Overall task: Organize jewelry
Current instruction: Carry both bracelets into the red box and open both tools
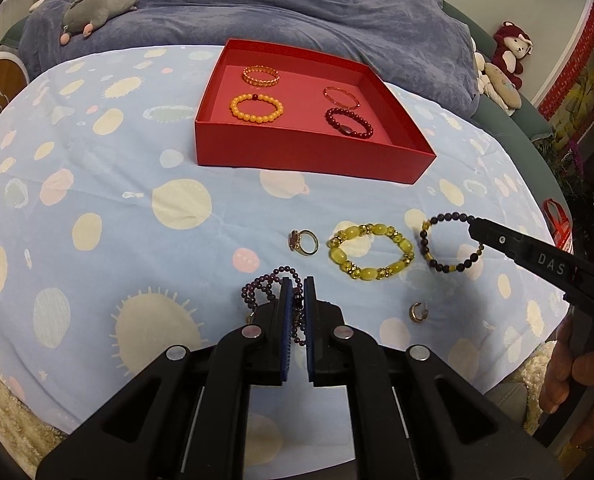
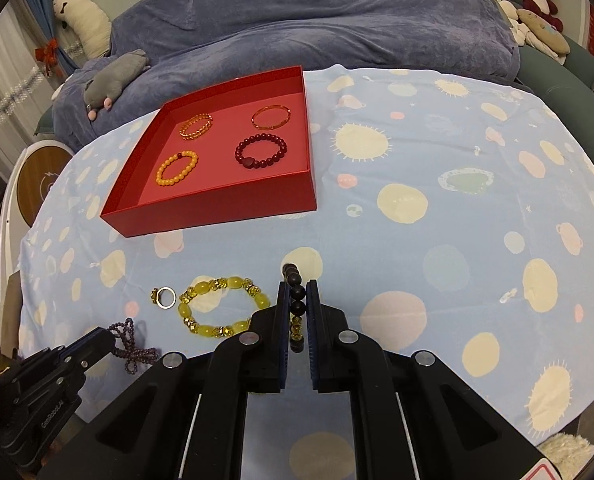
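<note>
The red box (image 1: 297,152) sits open on the spotted blue cloth (image 1: 97,184), holding four bracelets apart from one another: a gold chain bracelet (image 1: 261,76) and an orange bead bracelet (image 1: 257,108) on one side, a thin rose bangle (image 1: 341,97) and a dark red bead bracelet (image 1: 349,122) on the other.

On the near side of the box, the left gripper (image 1: 297,284) has its fingers pinched on a purple bead strand (image 1: 261,288), loops of which spill out beside the jaws. The right gripper (image 2: 298,286) has its fingers pressed onto a dark bead bracelet (image 1: 451,242) with yellow spacers, which hangs from the tips as an open ring.

Between the two grippers, nearer the box than either, a yellow bead bracelet (image 1: 371,252) and a gold ring (image 1: 305,242) lie on the cloth side by side. A small gold ear cuff (image 1: 417,312) lies nearer the camera than the yellow bracelet. The cloth between these pieces and the box's front wall is bare. A blue blanket (image 1: 297,12) and a grey plush toy (image 1: 97,8) lie beyond the box.
</note>
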Demonstrator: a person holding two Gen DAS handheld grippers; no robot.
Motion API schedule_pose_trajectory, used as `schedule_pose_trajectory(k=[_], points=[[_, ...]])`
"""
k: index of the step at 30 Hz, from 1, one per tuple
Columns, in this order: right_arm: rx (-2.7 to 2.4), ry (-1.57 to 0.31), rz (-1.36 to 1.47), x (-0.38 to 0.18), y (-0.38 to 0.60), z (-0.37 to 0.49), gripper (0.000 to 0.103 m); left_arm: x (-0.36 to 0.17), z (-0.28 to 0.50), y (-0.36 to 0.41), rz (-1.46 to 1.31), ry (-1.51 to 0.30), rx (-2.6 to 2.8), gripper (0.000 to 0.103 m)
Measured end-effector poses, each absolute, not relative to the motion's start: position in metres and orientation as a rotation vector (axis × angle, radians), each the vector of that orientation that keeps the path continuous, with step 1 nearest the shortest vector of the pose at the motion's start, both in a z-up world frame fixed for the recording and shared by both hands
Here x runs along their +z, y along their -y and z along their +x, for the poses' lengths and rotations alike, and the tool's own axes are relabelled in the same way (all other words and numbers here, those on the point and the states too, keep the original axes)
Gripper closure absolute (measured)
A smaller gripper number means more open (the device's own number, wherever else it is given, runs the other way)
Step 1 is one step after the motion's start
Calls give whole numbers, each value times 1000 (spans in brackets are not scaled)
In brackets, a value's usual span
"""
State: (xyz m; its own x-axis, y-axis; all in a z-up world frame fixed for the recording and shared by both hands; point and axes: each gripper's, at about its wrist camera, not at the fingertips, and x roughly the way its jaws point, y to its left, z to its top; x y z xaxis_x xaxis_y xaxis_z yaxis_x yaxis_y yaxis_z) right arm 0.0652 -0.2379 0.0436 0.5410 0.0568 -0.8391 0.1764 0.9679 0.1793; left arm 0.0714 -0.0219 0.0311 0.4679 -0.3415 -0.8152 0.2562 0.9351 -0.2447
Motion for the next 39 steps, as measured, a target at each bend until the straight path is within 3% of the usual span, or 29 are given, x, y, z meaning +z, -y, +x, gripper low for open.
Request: schedule_pose_trajectory(k=[11, 24, 31, 39], points=[[-28, -935, 271, 76, 233, 54, 95, 76, 77, 32, -94, -951, -423, 98], [64, -847, 215, 114, 211, 135, 95, 119, 154, 52, -88, -835, -433, 98], [98, -865, 211, 101, 199, 178, 95, 108, 198, 57, -87, -838, -402, 98], [97, -983, 252, 47, 201, 208, 95, 66, 228, 57, -88, -917, -379, 98]])
